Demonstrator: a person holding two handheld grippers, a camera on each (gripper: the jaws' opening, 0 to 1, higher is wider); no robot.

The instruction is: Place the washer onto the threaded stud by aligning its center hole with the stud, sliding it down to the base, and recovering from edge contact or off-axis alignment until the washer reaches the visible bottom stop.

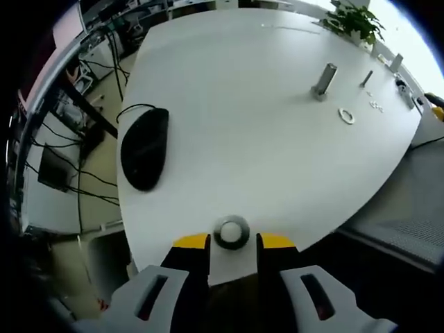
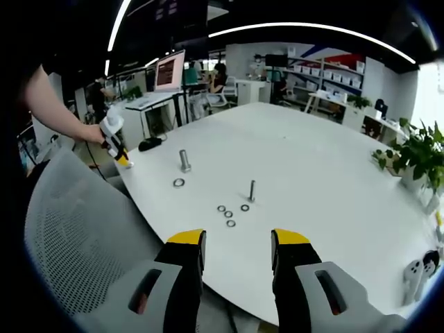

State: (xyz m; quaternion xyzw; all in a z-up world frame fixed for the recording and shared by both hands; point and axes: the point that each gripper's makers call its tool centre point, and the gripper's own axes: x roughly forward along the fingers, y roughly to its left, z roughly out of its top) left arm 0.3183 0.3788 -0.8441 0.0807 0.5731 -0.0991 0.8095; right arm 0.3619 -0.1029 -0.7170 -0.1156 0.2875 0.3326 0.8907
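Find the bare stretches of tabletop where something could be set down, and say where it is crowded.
Free: the white table between the thin stud and the plant, and beyond the thick bolt. Crowded: the small washers near the stud's base.

Lighting: bright, even indoor light; curved ceiling strips glow overhead in the right gripper view, daylight burns out the top right corner of the left gripper view behind the plant, and the white table reads pale and flat, its far part near glare. Shadows: soft and short, seen beside the mouse and the stud. Quality: strong fisheye bending, table edges and ceiling strips bowed, detail smeared toward the margins; small washers soft and low in detail; background desks dim and grainy.
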